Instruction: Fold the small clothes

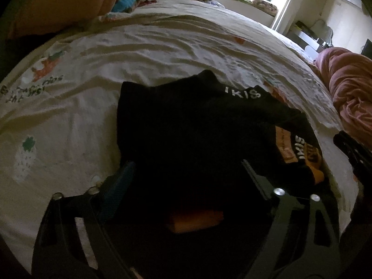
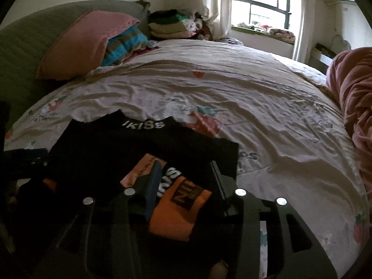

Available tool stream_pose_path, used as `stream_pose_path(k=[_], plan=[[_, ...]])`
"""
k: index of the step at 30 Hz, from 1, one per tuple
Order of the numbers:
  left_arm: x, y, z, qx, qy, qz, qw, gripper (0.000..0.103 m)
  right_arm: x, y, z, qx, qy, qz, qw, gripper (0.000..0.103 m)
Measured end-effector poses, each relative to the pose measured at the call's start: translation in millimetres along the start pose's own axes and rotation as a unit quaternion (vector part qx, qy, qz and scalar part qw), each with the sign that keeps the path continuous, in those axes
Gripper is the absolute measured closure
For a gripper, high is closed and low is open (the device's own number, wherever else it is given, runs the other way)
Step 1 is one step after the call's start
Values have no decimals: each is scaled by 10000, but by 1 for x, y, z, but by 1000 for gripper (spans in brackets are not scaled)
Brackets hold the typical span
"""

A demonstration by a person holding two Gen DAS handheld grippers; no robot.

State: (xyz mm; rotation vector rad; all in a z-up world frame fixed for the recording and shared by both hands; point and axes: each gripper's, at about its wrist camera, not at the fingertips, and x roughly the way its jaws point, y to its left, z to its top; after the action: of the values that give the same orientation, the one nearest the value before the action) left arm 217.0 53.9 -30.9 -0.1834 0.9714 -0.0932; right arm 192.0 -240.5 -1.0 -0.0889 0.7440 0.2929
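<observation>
Shirt (image 2: 139, 148) on bedsheet (image 2: 255, 107) (rumpled)

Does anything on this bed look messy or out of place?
The small black garment with white lettering lies unevenly folded, with an orange panel sticking out at its near edge. The strawberry-print bedsheet is heavily wrinkled, and a pink blanket sits bunched at the right edge.

place: home bedroom | shown by: bed (image 2: 232, 97) under a strawberry-print sheet | pink pillow (image 2: 81, 44) | stacked folded clothes (image 2: 169, 25) | curtained window (image 2: 262, 2)
</observation>
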Motion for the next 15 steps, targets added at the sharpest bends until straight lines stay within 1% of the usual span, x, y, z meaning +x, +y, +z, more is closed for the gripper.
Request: stream_pose_path(k=[1, 2, 3, 5, 7, 10, 12, 15], plan=[[1, 0, -1, 11, 25, 4, 10000, 38, 1, 3, -1, -31, 25, 25, 10000, 61], [3, 1, -2, 17, 49, 13, 10000, 43, 2, 8, -2, -94, 69, 93, 9999, 61], [5, 2, -4, 11, 80, 21, 10000, 44, 3, 12, -3, -144, 101, 162, 9997, 61], [8, 5, -7, 3, 160, 35, 9999, 52, 8, 24, -4, -248, 206, 388, 9987, 61], [13, 8, -11, 30, 257, 85, 9996, 55, 12, 35, -5, -301, 304, 587, 9974, 61], [15, 13, -15, -30, 271, 39, 9996, 55, 20, 50, -6, -374, 467, 887, 9943, 61], [15, 15, -17, -58, 259, 7, 9996, 55, 27, 57, -7, -401, 580, 969, 9928, 61], [14, 17, -19, -59, 238, -29, 9997, 55, 38, 59, -11, -385, 760, 916, 9921, 61]])
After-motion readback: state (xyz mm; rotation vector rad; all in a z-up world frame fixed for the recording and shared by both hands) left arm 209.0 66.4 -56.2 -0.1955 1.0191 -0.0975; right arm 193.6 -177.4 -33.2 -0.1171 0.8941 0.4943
